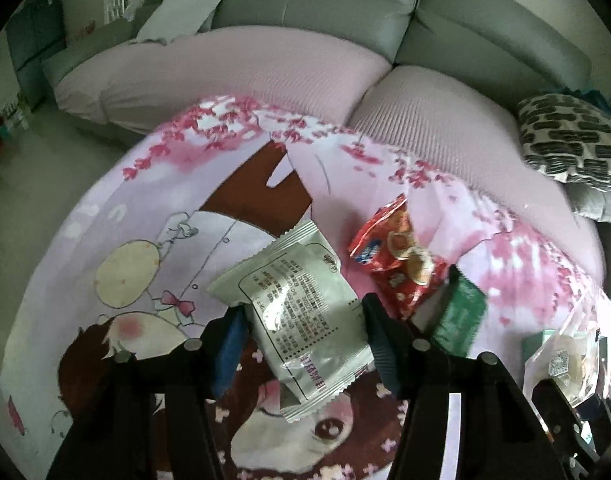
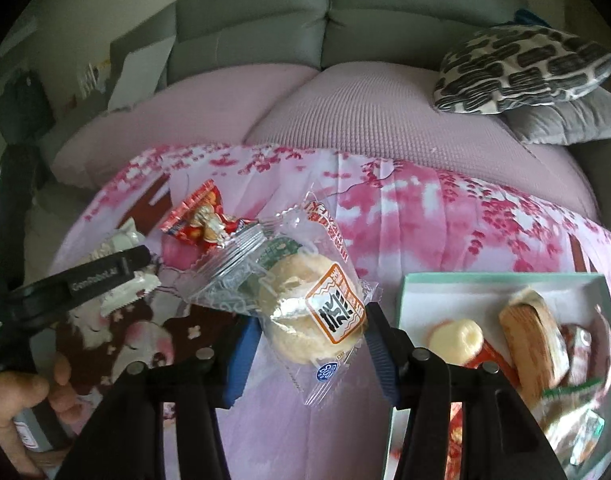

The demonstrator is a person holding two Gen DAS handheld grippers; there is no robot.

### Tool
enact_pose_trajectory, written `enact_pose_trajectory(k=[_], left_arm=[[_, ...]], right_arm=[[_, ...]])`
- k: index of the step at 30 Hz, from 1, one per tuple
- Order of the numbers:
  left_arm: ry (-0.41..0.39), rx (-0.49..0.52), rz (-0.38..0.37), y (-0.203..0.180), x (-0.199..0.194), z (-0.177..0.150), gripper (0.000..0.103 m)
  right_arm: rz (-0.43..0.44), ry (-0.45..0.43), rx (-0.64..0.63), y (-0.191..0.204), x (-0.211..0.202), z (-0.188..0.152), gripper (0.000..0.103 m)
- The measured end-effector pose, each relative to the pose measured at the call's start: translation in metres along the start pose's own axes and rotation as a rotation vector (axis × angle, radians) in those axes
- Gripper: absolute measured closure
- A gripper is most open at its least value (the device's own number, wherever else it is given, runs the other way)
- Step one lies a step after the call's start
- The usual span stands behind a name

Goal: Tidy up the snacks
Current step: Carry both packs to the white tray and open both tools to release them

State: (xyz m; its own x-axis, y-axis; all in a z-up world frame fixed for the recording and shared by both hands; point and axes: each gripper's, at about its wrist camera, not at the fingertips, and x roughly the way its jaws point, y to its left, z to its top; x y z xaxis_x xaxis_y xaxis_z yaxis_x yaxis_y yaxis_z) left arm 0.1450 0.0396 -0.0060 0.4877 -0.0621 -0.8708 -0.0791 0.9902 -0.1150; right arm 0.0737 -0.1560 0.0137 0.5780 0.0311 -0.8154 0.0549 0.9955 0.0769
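Observation:
My left gripper [image 1: 305, 320] is shut on a white snack packet [image 1: 301, 304] with black print, held tilted above the pink cartoon cloth [image 1: 145, 208]. A red snack packet [image 1: 401, 256] and a green packet [image 1: 459, 316] lie on the cloth just right of it. My right gripper [image 2: 309, 328] is shut on a clear packet holding a round pale pastry [image 2: 305, 312]. In the right wrist view the red packet [image 2: 203, 220] lies behind it, and the left gripper's black finger [image 2: 105, 276] grips the white packet [image 2: 121, 296] at the left.
A box with a teal rim [image 2: 501, 276] stands right of my right gripper and holds several wrapped snacks. A person's hand [image 2: 21, 400] holds the left gripper. Behind the cloth is a grey sofa with a pink cover [image 1: 245, 68] and a patterned cushion [image 2: 521, 68].

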Motion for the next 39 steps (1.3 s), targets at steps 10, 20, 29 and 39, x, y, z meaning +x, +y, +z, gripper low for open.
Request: enact_pose_trajectory(k=[10,20,29,39], left_arm=[[-0.079,0.019,-0.069,-0.019,-0.049,-0.014,0.045],[-0.135,0.118,-0.156,-0.067,-0.073,-0.020,0.045],[-0.127,0.215,-0.197,-0.108,-0.077,-0.035,0.045],[-0.101,0.309,-0.268,-0.148,-0.080,-0.054,0.045]], right_arm=[[0.021,-0.054,0.112,-0.022,-0.047,-0.022,0.048],[0.017,-0.088,0.200,-0.058,-0.064,-0.029,0.048],[-0.034,-0.134,0.292,-0.101,-0.083,-0.029,0.048],[-0.137,-0.169,0.437,-0.163,-0.102,-0.037,0.048]])
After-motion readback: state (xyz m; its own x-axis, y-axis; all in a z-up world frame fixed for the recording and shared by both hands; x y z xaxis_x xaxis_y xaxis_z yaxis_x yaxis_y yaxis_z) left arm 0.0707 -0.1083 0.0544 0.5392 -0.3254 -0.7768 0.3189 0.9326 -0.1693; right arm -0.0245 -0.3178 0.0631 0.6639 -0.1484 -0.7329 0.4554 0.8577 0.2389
